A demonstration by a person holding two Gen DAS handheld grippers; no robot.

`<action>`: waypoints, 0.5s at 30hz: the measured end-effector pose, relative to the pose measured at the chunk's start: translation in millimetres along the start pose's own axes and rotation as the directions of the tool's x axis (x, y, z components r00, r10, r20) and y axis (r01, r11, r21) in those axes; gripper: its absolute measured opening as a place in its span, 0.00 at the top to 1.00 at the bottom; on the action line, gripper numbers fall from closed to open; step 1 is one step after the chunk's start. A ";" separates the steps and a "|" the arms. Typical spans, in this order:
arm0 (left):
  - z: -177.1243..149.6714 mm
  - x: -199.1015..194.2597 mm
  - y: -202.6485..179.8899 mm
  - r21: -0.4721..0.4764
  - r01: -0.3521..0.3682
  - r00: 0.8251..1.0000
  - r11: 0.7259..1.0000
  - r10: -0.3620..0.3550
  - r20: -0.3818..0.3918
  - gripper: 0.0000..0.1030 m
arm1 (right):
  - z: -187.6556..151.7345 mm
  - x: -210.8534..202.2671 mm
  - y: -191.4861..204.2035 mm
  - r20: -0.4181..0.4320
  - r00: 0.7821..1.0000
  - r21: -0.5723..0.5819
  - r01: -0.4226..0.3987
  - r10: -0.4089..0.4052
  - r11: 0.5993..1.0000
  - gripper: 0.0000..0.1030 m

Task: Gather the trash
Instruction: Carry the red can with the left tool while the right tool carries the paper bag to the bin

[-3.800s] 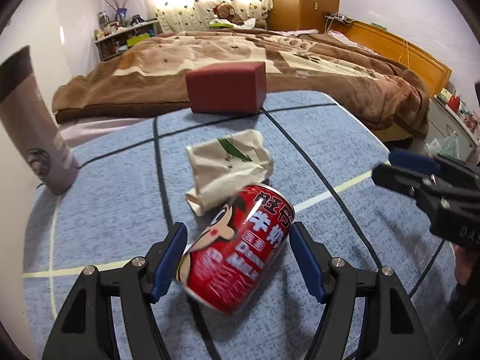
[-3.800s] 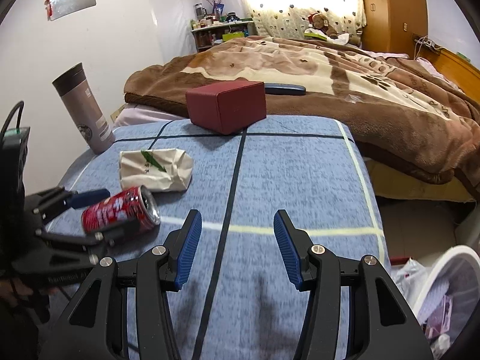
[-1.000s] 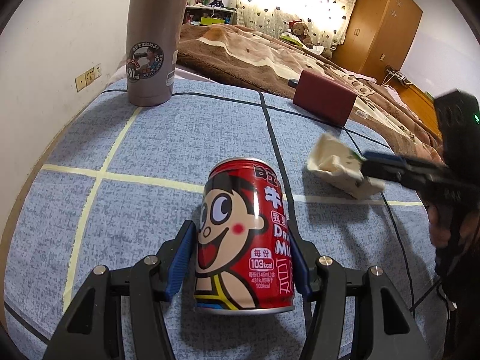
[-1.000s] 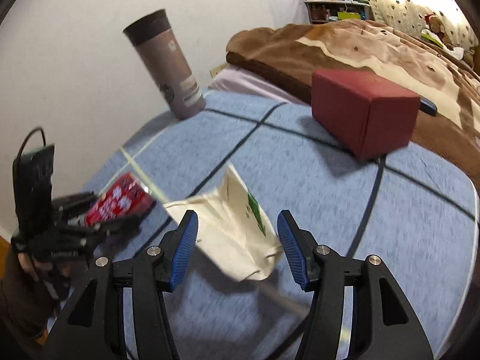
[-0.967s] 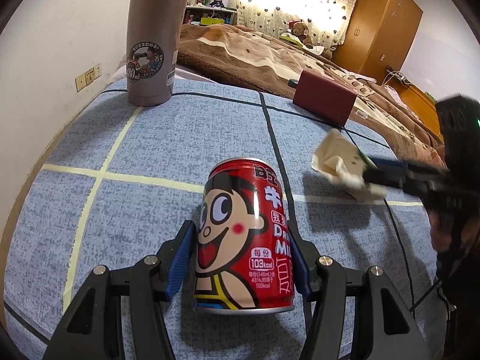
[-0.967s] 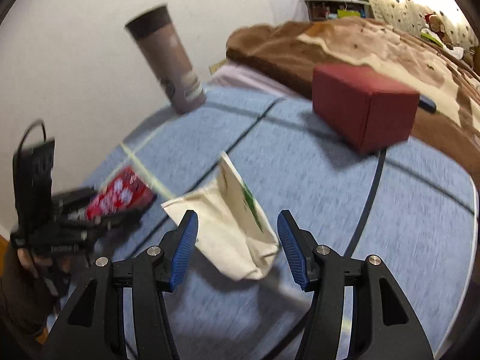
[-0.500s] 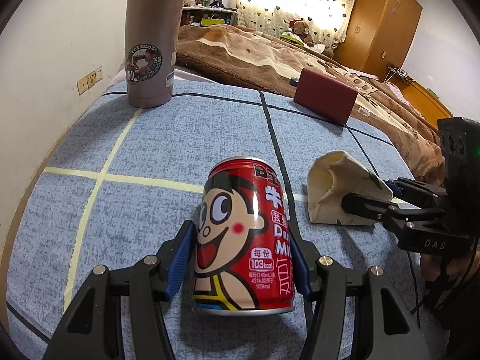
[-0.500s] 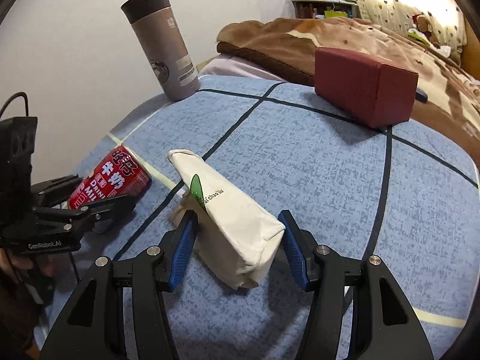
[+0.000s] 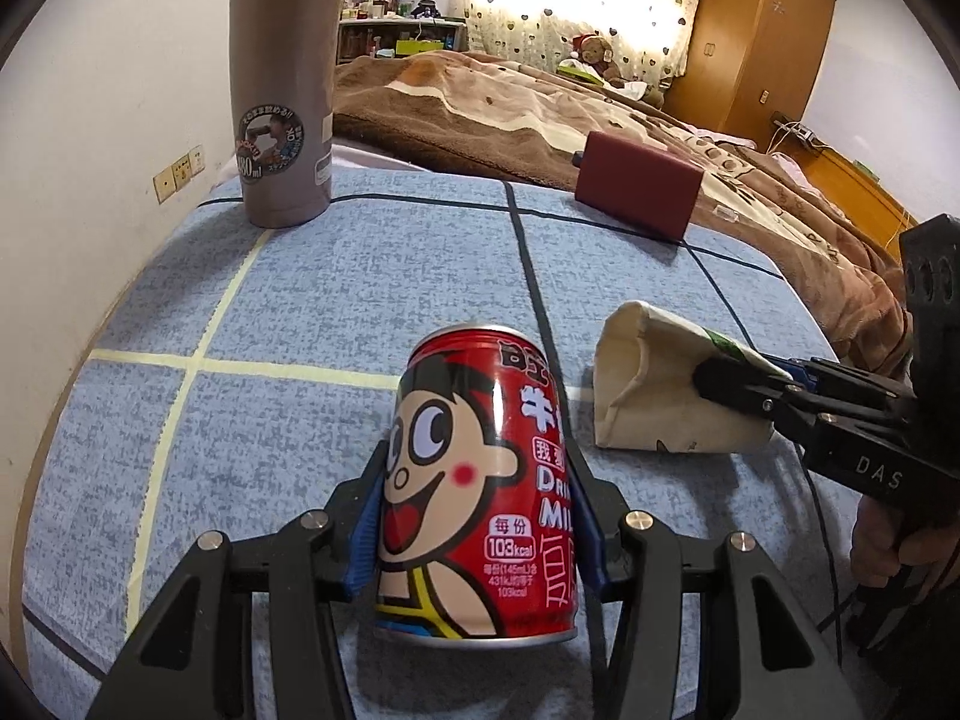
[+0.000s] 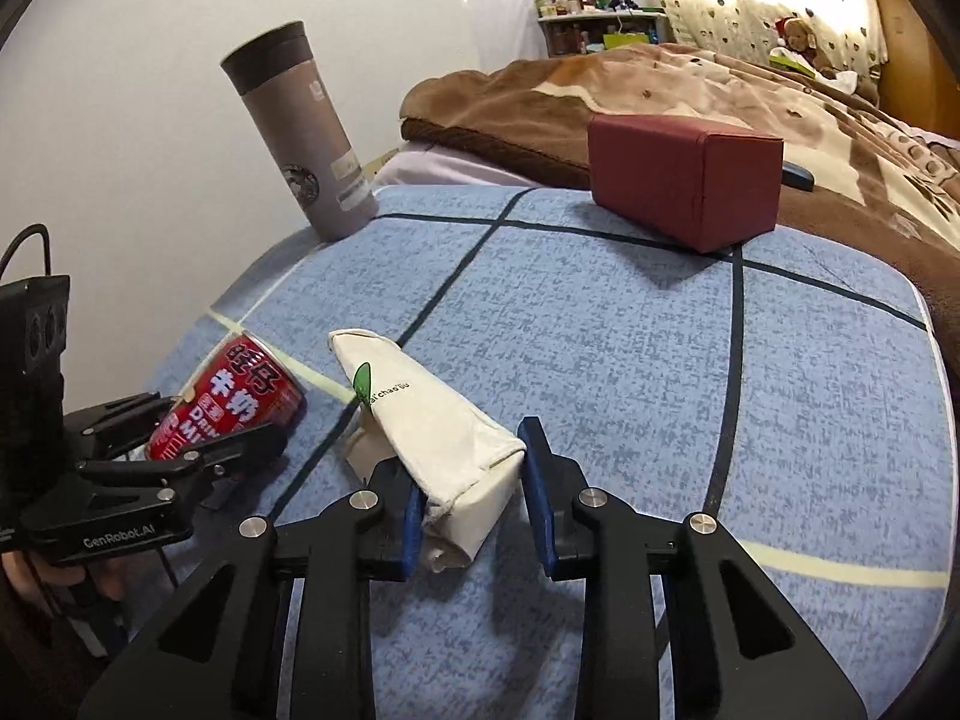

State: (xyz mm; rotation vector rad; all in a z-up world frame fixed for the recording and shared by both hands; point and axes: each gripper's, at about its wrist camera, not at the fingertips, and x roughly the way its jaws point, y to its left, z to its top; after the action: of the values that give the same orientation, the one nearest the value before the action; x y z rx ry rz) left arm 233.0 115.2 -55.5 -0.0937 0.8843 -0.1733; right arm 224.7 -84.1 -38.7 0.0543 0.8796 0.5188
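Note:
A red drink can [image 9: 480, 480] with a cartoon face stands upright on the blue checked tablecloth [image 9: 336, 276]. My left gripper [image 9: 474, 516] is shut on the can, a blue pad on each side. The can also shows in the right wrist view [image 10: 231, 402]. A crumpled cream paper bag [image 10: 432, 426] with a green leaf print lies between the jaws of my right gripper [image 10: 471, 480]. The left pad touches the bag; the right pad stands a little off it. In the left wrist view the bag [image 9: 654, 396] lies right of the can with the right gripper's fingers [image 9: 744, 390] around it.
A grey thermos [image 10: 300, 132] stands at the table's far left corner. A dark red box [image 10: 684, 180] sits at the far edge. A bed with a brown blanket [image 10: 660, 90] lies beyond the table. A wooden wardrobe [image 9: 756, 42] stands at the back.
My right gripper has lowered and its jaws have narrowed around the paper bag, which now rests on the cloth. My left gripper keeps its hold on the upright can.

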 end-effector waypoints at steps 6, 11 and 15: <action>-4.2 -15.9 -10.3 0.000 -0.002 1.000 1.000 0.002 0.025 0.47 | -3.4 -11.7 -2.0 0.017 1.000 0.037 0.000 0.000 0.999 0.72; -8.4 -28.4 -22.5 0.018 0.001 0.999 1.000 -0.002 0.038 0.47 | -9.3 -24.8 -7.0 0.026 0.999 0.091 -0.025 0.022 0.996 0.72; -11.4 -39.4 -36.0 0.044 -0.009 0.998 0.999 0.007 0.057 0.47 | -16.0 -39.4 -10.2 0.055 0.998 0.115 -0.007 0.000 0.993 0.72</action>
State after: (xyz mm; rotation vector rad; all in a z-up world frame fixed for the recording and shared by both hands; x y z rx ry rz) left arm 195.6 87.2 -27.2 -0.0536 0.8241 -0.1821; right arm 196.4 -113.6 -23.2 0.1745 0.8548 0.4673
